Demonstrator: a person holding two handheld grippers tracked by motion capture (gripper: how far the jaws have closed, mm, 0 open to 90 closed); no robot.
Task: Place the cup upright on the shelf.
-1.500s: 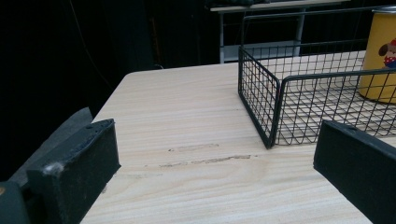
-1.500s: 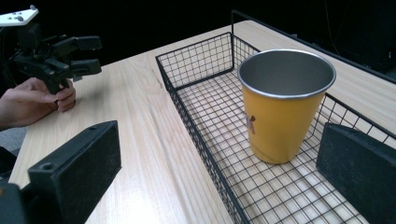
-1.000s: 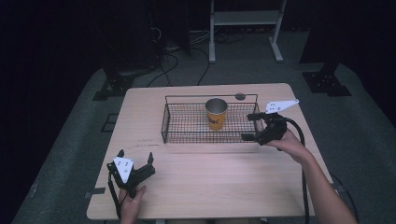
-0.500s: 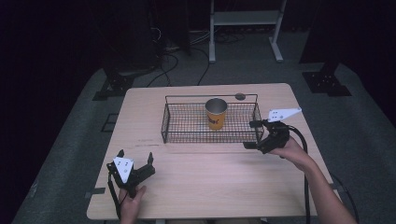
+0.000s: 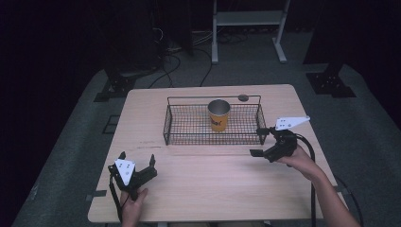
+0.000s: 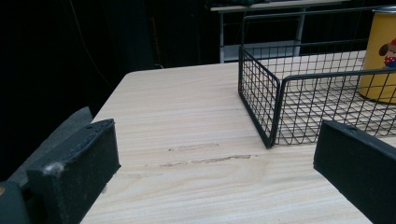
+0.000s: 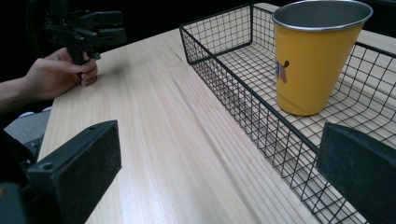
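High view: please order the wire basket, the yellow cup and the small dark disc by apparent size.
1. wire basket, clearly largest.
2. yellow cup, standing upright inside the basket.
3. small dark disc, on the table behind the basket, smallest.

The left gripper (image 5: 137,161) rests low at the near left, its jaws spread wide and pointing forward, held by the left hand (image 5: 134,201). The right gripper (image 5: 259,142) is held by the right hand (image 5: 297,158), forearm stretched forward, jaws wide apart and pointing left.
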